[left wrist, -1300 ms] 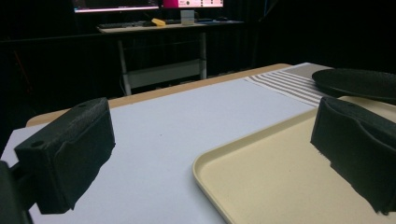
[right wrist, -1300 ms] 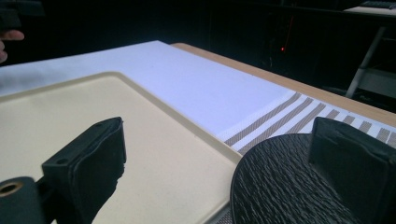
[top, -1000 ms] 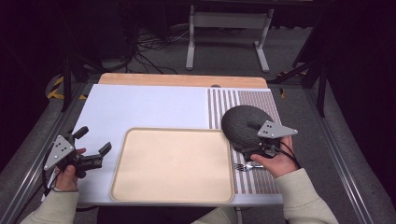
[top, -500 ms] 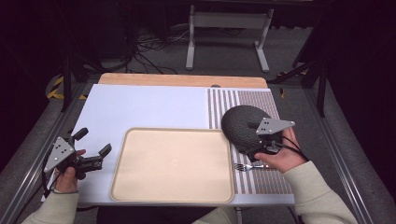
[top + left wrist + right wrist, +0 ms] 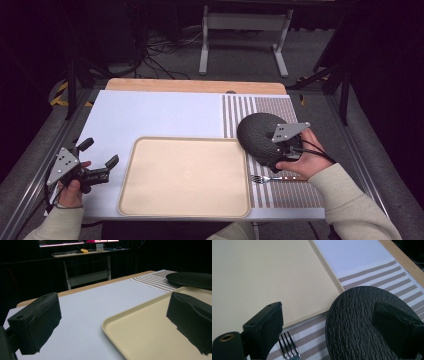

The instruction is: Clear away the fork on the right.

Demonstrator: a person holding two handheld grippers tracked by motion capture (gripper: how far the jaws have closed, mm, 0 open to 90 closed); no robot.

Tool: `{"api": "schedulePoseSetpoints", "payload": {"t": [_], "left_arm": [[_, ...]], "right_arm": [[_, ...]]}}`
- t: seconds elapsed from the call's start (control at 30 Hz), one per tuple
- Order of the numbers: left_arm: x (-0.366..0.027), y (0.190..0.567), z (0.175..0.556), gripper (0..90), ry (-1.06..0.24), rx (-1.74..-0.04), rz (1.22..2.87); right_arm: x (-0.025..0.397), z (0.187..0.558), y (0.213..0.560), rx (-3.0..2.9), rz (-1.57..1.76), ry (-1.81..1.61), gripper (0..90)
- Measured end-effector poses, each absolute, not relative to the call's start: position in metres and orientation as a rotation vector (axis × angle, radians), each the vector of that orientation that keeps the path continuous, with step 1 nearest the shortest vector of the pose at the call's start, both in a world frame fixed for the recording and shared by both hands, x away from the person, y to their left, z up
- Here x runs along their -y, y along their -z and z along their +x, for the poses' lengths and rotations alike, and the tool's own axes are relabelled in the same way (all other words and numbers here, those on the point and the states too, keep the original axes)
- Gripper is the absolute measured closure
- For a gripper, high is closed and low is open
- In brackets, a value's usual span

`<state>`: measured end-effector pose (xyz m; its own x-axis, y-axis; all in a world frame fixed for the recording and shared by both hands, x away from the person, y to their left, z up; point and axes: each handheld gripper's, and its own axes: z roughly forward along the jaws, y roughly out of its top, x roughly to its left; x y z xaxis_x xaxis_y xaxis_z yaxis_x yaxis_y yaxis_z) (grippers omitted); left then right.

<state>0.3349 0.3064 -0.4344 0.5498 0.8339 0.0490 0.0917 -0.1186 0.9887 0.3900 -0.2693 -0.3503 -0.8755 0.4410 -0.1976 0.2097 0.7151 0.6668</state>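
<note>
Right gripper [image 5: 272,150], jaws spread wide and empty, hovers over the near rim of the round black textured plate [image 5: 362,322], seemingly approaching to grasp it, so closing on that rim comes next.

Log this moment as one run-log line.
left gripper: open, idle left of tray | right gripper: open over black plate | fork: on striped mat
</note>
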Motion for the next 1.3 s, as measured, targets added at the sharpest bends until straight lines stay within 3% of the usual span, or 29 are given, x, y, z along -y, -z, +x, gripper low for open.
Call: {"api": "schedulePoseSetpoints", "payload": {"t": [0.63,1.3], "left_arm": [[-0.306,0.435,0.335,0.2,-0.762,-0.815,1.575],[-0.304,0.435,0.341,0.2,-0.742,-0.810,1.577]], "right_arm": [[0.271,0.400,0.354,-2.745,0.420,-0.699,10.7],[0.269,0.394,0.382,-3.007,0.274,-0.225,28.1]]}}
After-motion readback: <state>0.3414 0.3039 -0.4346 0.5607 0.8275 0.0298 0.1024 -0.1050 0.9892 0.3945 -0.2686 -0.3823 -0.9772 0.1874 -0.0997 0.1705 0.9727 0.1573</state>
